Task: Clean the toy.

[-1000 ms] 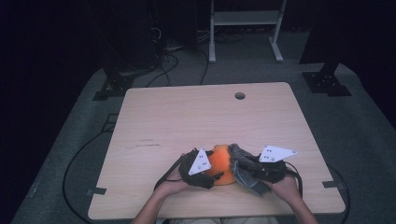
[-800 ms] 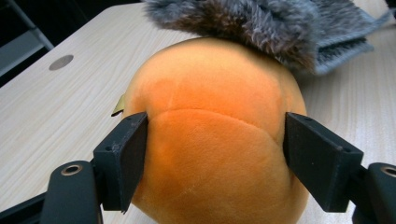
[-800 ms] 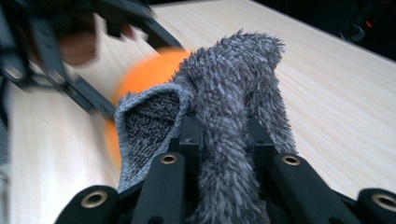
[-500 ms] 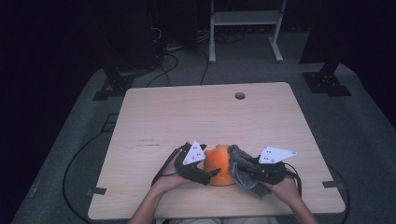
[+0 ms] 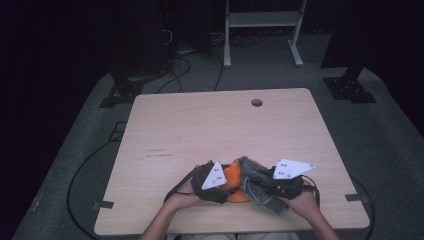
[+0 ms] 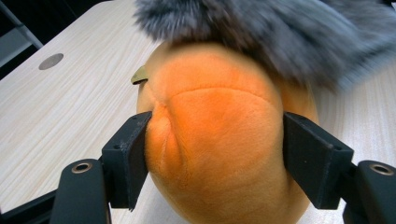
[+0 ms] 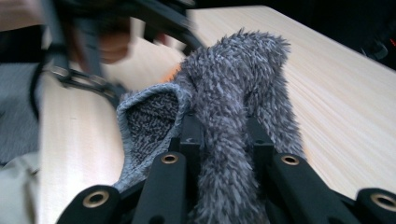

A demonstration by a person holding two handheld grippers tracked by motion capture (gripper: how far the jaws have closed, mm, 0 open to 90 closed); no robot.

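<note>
The work in hand looks like getting the fuzzy grey cloth (image 5: pixel 256 182) onto or off the orange plush toy (image 5: pixel 232 176), which sits near the front edge of the surface (image 5: pixel 200 130), between the two tools. The left hand-held gripper (image 6: pixel 215 154) has just been closing, and its pads now press into the toy's soft sides, grasping it. The right hand-held gripper (image 7: pixel 223 140) is clenched on a fold of the grey cloth, which drapes over the top of the toy. Next, I judge, the left must hold the toy steady while the right draws the cloth across it, without the pinch slipping.
</note>
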